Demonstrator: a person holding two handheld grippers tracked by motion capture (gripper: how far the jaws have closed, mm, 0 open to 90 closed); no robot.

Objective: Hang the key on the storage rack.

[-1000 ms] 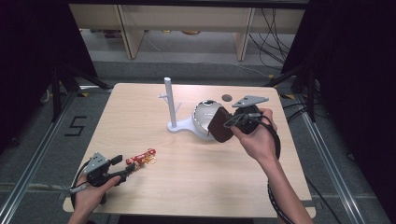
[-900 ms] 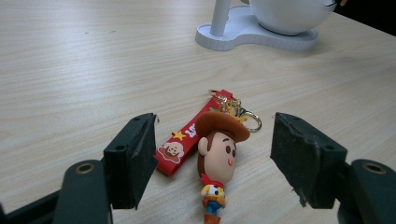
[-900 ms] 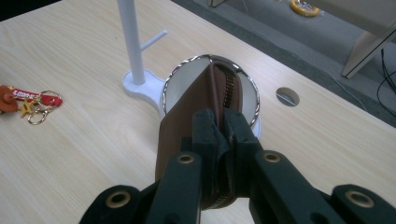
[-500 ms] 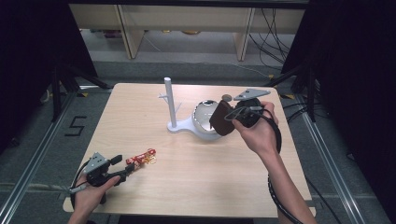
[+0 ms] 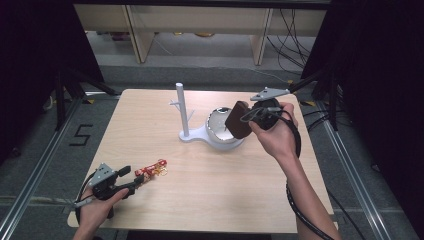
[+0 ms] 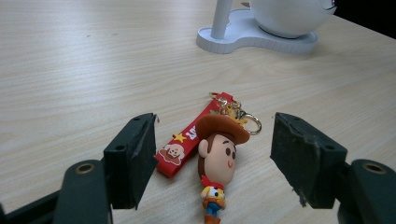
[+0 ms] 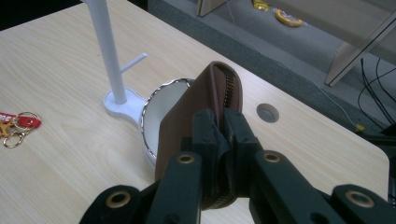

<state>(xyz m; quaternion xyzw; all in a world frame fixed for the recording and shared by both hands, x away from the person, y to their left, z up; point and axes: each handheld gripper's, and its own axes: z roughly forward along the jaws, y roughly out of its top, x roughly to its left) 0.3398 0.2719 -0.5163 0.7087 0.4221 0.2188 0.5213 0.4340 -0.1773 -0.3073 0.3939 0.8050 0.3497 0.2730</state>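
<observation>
High view: light wooden table (image 5: 200,200); white stand (image 5: 183,112) with an upright post and a short side peg stands near the table's middle, its base joined to a white bowl (image 5: 220,131) with a metallic rim; right tongs (image 5: 245,119) held in the person's right hand (image 5: 272,135) over the bowl's right side, clamped on a brown zipped pouch (image 5: 237,120) that hangs tilted above the bowl; left tongs (image 5: 138,180) in the left hand (image 5: 97,207) at the near left corner, low over the table, tips just beside a red keychain (image 5: 154,170) lying flat on the wood; a cable loops from each hand.

Left gripper view: left tongs (image 6: 215,154) apart, both jaws resting low near the table surface; keychain between them, not touched; it consists of a cowboy figure (image 6: 217,161) with a brown hat, a red strap (image 6: 187,140) and gold rings (image 6: 238,114); stand base and bowl well beyond, at top.

Right gripper view: right tongs (image 7: 224,135) together on the pouch's (image 7: 187,121) zipper edge, the pouch upright between the jaws; bowl (image 7: 159,114) directly beneath and behind the pouch; stand post (image 7: 109,51) to its left; keychain (image 7: 16,123) far left on the table; round hole (image 7: 267,112) in the table near the far edge.
</observation>
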